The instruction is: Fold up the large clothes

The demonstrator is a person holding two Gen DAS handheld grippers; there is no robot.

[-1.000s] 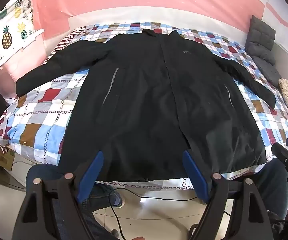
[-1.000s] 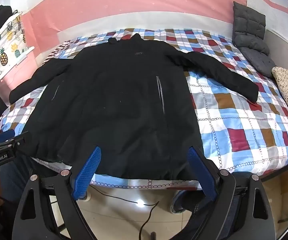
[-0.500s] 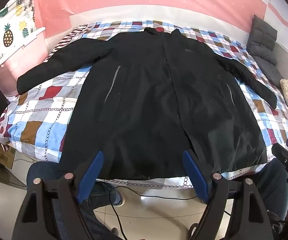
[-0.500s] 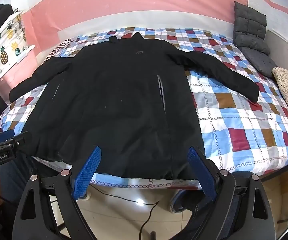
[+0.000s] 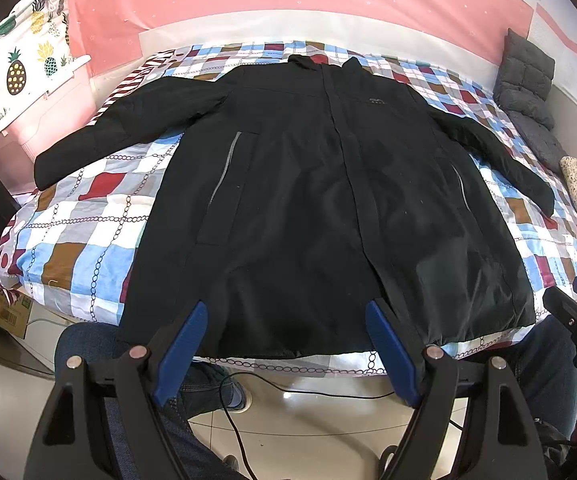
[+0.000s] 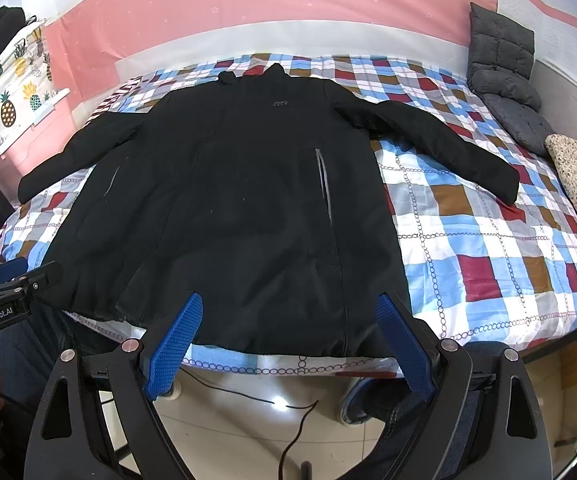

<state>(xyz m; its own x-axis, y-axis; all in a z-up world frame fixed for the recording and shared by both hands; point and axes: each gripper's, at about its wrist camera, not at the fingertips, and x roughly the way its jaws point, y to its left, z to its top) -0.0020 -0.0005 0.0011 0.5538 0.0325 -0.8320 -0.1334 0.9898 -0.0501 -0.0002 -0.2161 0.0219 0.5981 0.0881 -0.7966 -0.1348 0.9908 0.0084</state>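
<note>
I hold both claws, left claw and right claw, released above the near hem. The long black padded coat looks bulky, soft and slippery. I'd pinch its sleeve cuffs first.

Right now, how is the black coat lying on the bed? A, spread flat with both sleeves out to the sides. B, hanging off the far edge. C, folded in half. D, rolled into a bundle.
A: the black coat lies open and flat on the checked bed, one sleeve stretched out to each side.

black coat spread flat on checked bedspread | left tool gaping, empty
</note>
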